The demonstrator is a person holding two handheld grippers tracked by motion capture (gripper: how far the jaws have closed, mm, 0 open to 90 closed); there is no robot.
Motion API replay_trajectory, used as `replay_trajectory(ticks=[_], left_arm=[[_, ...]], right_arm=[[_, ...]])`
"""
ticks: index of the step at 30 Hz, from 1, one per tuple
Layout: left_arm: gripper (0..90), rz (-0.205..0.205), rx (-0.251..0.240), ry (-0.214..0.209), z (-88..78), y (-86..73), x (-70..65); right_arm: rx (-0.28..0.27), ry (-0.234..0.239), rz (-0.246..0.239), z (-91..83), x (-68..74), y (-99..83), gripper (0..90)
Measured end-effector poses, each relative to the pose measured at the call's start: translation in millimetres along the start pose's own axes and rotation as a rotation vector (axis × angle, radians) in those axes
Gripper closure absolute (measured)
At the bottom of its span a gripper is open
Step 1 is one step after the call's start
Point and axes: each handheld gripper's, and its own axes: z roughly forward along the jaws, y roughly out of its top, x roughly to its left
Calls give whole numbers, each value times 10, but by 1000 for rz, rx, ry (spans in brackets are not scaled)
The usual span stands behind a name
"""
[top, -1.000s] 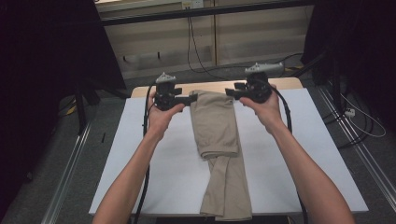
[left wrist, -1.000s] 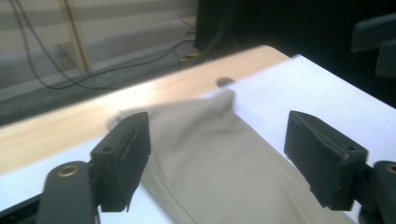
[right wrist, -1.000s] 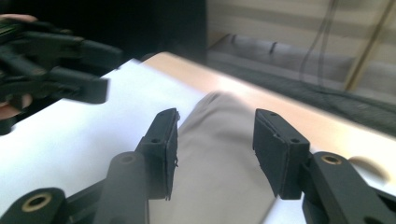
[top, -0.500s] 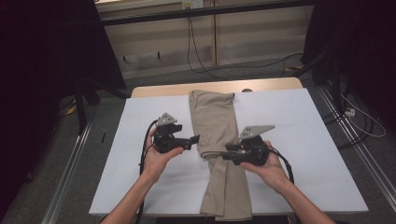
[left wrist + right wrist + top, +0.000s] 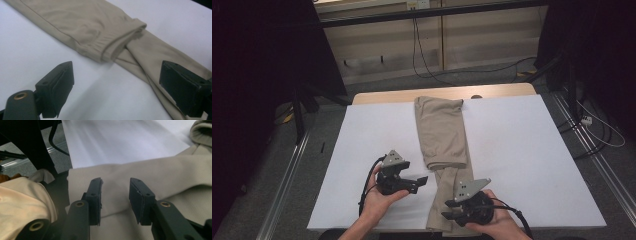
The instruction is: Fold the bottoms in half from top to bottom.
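Observation:
Beige trousers (image 5: 442,130) lie lengthwise down the middle of the white table (image 5: 522,150), with the upper part folded over the legs. The folded waistband edge (image 5: 120,45) lies ahead of my left gripper (image 5: 117,68). That left gripper (image 5: 424,181) hovers just left of the legs; its jaws have just been opening and stand wide, nothing between them. My right gripper (image 5: 446,216) points left over the leg ends at the near edge. Its jaws (image 5: 115,182) stand a little apart and have just opened slightly, with the cloth (image 5: 155,172) lying beneath them, not pinched.
A wooden table edge (image 5: 442,94) shows behind the white top. Metal rails run along the floor on the left (image 5: 282,190) and right (image 5: 597,165), with cables (image 5: 602,135) on the right. Pale fabric (image 5: 22,202) sits close at the left of the right gripper view.
Both hands have come back from the far end of the trousers to the near part of the table and sunk lower. The trousers lie as before.

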Motion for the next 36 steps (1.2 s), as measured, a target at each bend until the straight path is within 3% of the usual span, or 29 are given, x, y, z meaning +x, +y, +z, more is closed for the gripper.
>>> replay_trajectory(ticks=[4,6,8,9,12,16,20,26,31,36], left_arm=[[143,3,1,-8,6,-77,-46],[149,0,5,-7,28,-100,-57],[152,4,14,-5,51,-117,-68],[153,6,23,-6,65,-122,-80],[163,13,35,-23,77,-131,-116],[197,16,40,-45,55,-115,-164],[249,23,55,-79,52,-103,-220],[349,31,81,-136,82,-104,-317],[382,57,98,-161,107,-106,-403],[395,54,95,-188,126,-91,-450]], right_arm=[[26,3,-25,58,68,-62,582],[49,-12,-74,100,103,-81,585],[41,-24,-89,103,104,-87,684],[39,-25,-67,93,98,-85,798],[35,-26,-32,64,74,-92,892],[-3,0,12,-45,38,-77,895],[-31,-12,21,-154,36,-64,899],[-55,-9,74,-247,19,-123,891],[-68,-25,73,-314,24,-115,900],[-91,-19,97,-419,43,-136,900]])
